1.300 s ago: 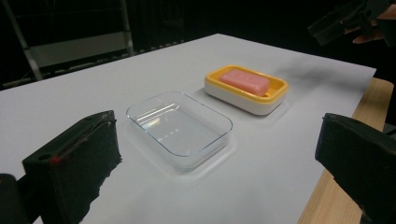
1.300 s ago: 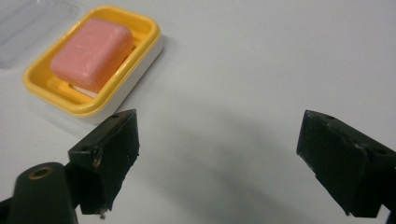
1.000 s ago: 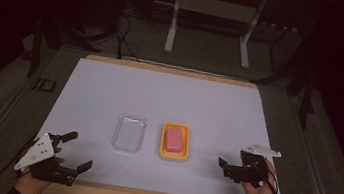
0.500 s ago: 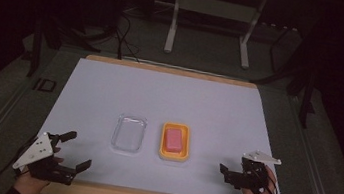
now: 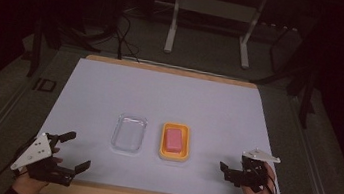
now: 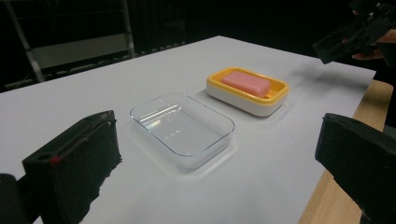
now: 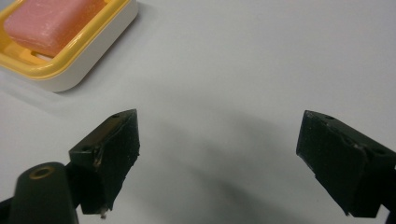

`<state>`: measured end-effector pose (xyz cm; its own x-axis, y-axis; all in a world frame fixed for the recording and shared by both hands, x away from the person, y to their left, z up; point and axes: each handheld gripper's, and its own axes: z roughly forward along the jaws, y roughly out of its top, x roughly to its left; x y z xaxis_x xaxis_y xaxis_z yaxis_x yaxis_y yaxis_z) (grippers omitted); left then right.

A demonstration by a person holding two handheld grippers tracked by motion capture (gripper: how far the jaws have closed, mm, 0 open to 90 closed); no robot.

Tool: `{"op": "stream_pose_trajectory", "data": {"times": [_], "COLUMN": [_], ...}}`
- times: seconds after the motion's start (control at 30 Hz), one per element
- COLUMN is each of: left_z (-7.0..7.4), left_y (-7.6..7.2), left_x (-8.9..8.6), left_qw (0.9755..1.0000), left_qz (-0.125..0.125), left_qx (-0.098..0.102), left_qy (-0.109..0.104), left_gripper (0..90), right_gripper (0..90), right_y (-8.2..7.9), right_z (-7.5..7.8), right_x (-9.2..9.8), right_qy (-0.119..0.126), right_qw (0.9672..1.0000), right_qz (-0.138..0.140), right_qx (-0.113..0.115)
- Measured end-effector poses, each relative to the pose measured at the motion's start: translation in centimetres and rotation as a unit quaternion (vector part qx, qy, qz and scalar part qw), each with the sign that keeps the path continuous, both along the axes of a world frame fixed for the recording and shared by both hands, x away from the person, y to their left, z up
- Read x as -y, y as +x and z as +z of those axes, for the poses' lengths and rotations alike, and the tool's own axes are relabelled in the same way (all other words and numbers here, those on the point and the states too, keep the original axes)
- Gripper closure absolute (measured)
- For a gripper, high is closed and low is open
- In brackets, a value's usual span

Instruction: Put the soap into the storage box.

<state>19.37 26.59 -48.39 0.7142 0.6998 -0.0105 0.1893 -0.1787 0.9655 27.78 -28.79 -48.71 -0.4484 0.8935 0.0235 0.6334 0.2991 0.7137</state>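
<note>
Two containers sit side by side near the middle of my surface (image 5: 170, 97), a little toward its near edge: a clear plastic tray (image 5: 129, 134) on the left and a yellow soap dish (image 5: 175, 142) on the right, just apart from each other. A pink bar of soap (image 5: 173, 140) lies inside the dish, whose yellow top rests on a white base. The clear tray holds nothing that I can make out. A white sheet covers the surface, with bare wood showing along the near and far edges.

My left tongs (image 5: 71, 152) are at the near left corner, held in my left hand (image 5: 27, 181), with the jaws spread wide apart and nothing between them. In the left gripper view the two black jaws frame the clear tray (image 6: 183, 127), with the soap dish (image 6: 247, 91) and its soap (image 6: 246, 83) farther off beyond it.

My right tongs (image 5: 227, 171) are toward the near right corner, held in my right hand (image 5: 258, 191), pointing left toward the dish but well apart from it. Their jaws also stand apart and grip nothing. In the right gripper view the dish (image 7: 70, 60) with the soap (image 7: 51, 21) lies at the upper left, and bare white sheet shows between the jaws.
</note>
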Motion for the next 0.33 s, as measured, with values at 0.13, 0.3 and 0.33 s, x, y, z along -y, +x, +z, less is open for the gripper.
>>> {"op": "stream_pose_trajectory", "data": {"times": [0.13,0.3,0.33], "left_z": [0.04,0.01,0.01], "left_y": [-0.03,0.01,0.01], "left_x": [-0.06,0.0,0.0], "left_qw": [1.0,1.0,1.0], "left_qz": [0.0,0.0,0.0], "left_qx": [0.001,-0.001,-0.001], "left_qy": [0.0,0.002,0.002], "left_gripper": [0.2,0.2,0.2], "right_gripper": [13.1,13.1,13.1], "right_y": [0.11,0.22,0.22], "right_z": [-0.17,-0.26,-0.26], "right_x": [-0.08,-0.09,-0.09], "right_qy": [0.0,0.0,0.0], "right_qw": [1.0,1.0,1.0], "right_qz": [0.001,0.0,0.0], "right_qx": [-0.006,-0.008,-0.008]}}
